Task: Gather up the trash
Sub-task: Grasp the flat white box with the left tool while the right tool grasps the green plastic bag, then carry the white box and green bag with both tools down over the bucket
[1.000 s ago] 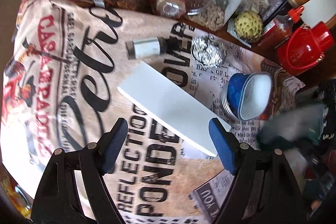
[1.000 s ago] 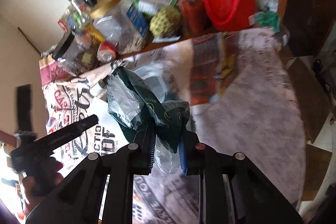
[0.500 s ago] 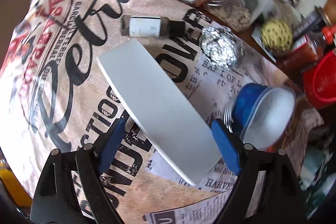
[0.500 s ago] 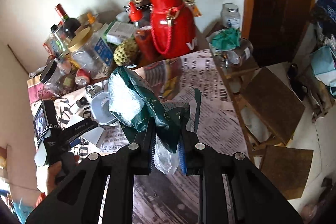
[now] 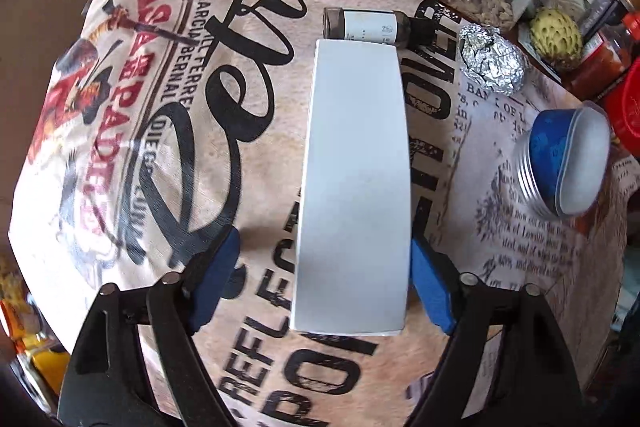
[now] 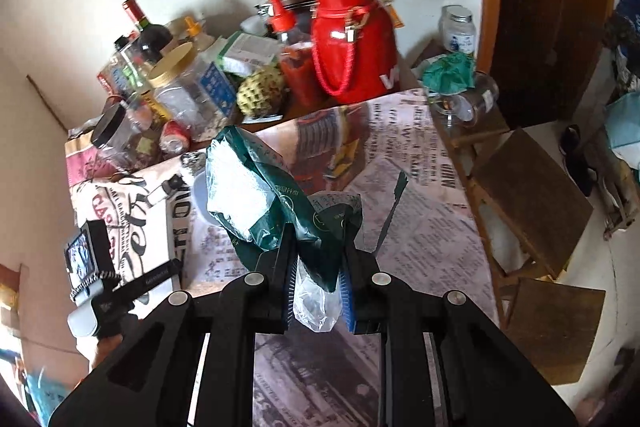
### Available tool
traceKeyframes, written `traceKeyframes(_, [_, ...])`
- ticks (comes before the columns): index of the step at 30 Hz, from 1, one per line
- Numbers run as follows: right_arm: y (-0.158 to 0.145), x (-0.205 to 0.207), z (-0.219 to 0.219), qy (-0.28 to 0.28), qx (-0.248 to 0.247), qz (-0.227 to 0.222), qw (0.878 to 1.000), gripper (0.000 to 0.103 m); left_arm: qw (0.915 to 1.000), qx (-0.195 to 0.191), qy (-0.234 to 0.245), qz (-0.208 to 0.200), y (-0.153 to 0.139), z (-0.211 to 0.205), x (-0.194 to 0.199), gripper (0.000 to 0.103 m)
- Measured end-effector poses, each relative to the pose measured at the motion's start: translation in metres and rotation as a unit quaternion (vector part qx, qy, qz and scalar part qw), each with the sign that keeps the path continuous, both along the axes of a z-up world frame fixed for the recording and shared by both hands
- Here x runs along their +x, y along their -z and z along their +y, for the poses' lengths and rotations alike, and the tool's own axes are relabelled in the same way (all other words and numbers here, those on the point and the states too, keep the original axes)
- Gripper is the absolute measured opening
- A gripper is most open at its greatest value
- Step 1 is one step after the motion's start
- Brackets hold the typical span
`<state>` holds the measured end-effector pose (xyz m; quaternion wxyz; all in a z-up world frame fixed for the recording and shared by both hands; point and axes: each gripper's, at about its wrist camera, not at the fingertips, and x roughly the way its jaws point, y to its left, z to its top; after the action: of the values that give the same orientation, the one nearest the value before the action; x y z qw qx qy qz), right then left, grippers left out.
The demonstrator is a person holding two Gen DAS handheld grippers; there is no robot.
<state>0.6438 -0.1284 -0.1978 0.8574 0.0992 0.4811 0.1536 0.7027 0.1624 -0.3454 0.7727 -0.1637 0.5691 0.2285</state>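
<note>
A long white box [image 5: 356,183] lies on the printed tablecloth [image 5: 160,131]. My left gripper [image 5: 326,277] is open, its blue pads on either side of the box's near end. Past the box lie a small dark bottle [image 5: 372,25] on its side, a crumpled foil ball [image 5: 490,61] and a blue tin [image 5: 560,163]. My right gripper [image 6: 318,281] is shut on a crumpled green and clear plastic bag [image 6: 272,203], held up above the table. The left gripper also shows in the right wrist view [image 6: 120,291].
Jars, bottles, a red flask [image 6: 352,39] and a green custard apple [image 6: 262,91] crowd the table's far edge by the wall. Wooden stools [image 6: 532,199] stand right of the table. A glass jar with green cloth [image 6: 456,87] sits on a side shelf.
My left gripper has moved in over the white box, which now lies lengthwise between the pads. My right gripper has lifted and drawn back with the bag.
</note>
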Motion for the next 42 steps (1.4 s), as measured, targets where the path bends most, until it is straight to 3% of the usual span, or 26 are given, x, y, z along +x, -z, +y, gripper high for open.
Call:
traceKeyframes(3, [-0.004, -0.004, 0.008, -0.011, 0.003, -0.004, 1.0, 0.017, 0.999, 0.001, 0.044, -0.005, -0.006, 0.004, -0.006, 0.052])
traceKeyframes(9, [-0.015, -0.015, 0.013, -0.024, 0.008, -0.019, 1.0, 0.017, 0.9962, -0.018, 0.081, -0.024, -0.024, 0.005, -0.009, 0.051])
traceKeyframes(16, [-0.037, -0.035, -0.008, -0.038, 0.017, -0.052, 0.998, 0.017, 0.9907, -0.008, 0.103, -0.088, -0.091, -0.009, -0.037, 0.05])
traceKeyframes(22, [-0.054, -0.053, -0.035, -0.059, 0.027, -0.084, 0.994, 0.017, 0.9845, 0.01, 0.081, -0.155, -0.148, -0.037, -0.068, 0.05])
traceKeyframes(34, [-0.095, -0.103, -0.06, -0.081, 0.026, -0.146, 0.986, 0.017, 0.9569, 0.07, 0.082, -0.27, -0.259, -0.066, -0.173, 0.05])
traceKeyframes(42, [-0.117, -0.168, -0.055, -0.059, 0.029, -0.18, 0.981, 0.017, 0.9388, 0.066, 0.112, -0.319, -0.291, -0.06, -0.237, 0.05])
